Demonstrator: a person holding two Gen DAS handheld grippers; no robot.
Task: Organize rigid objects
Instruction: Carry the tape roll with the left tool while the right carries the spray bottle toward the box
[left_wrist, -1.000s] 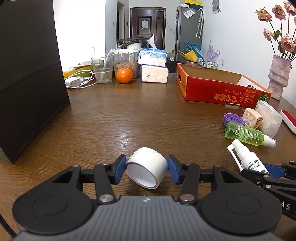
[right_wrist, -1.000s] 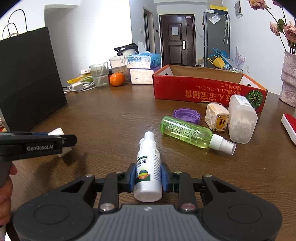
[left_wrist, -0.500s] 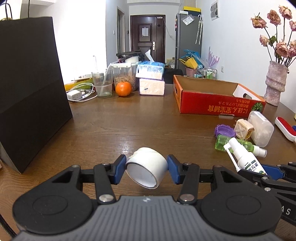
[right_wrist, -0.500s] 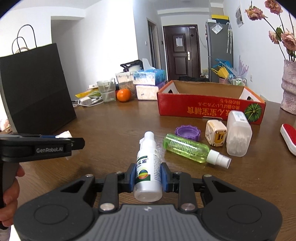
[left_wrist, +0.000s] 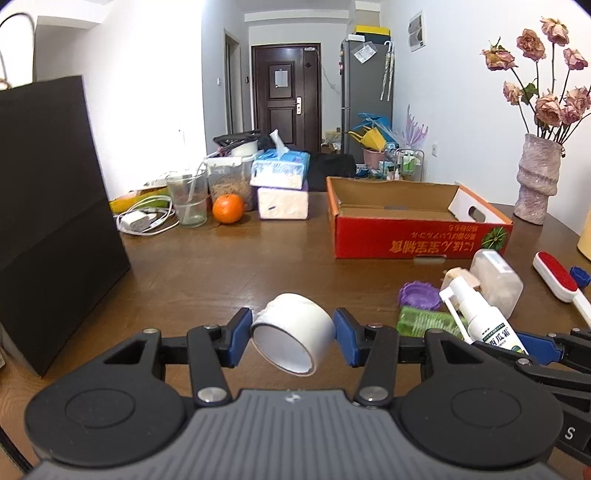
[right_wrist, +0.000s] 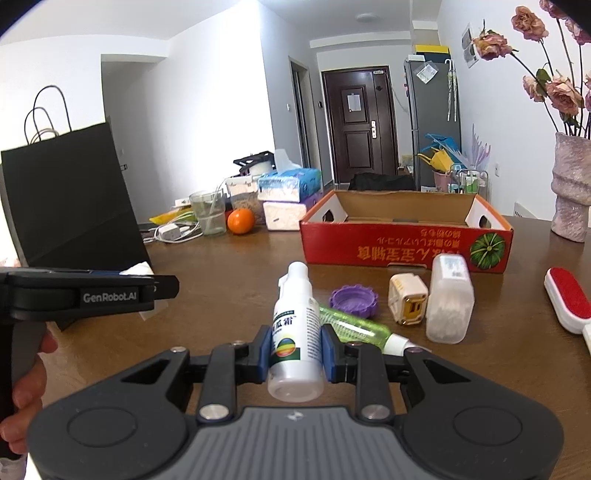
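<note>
My left gripper (left_wrist: 293, 334) is shut on a white round jar (left_wrist: 291, 332), held above the wooden table. My right gripper (right_wrist: 295, 349) is shut on a white spray bottle (right_wrist: 295, 332), also lifted; it shows at the right of the left wrist view (left_wrist: 480, 321). On the table lie a green spray bottle (right_wrist: 354, 326), a purple lid (right_wrist: 354, 301), a beige charger block (right_wrist: 408, 304) and a clear plastic box (right_wrist: 450, 304). An open red cardboard box (right_wrist: 406, 247) stands behind them.
A black paper bag (left_wrist: 48, 206) stands at the left. A glass, an orange (left_wrist: 228, 208), tissue packs and cables sit at the back. A vase with roses (left_wrist: 537, 177) and a red lint brush (left_wrist: 556, 277) are at the right.
Both grippers have risen with their objects still held. The view of the table items has dropped lower and the room beyond shows more.
</note>
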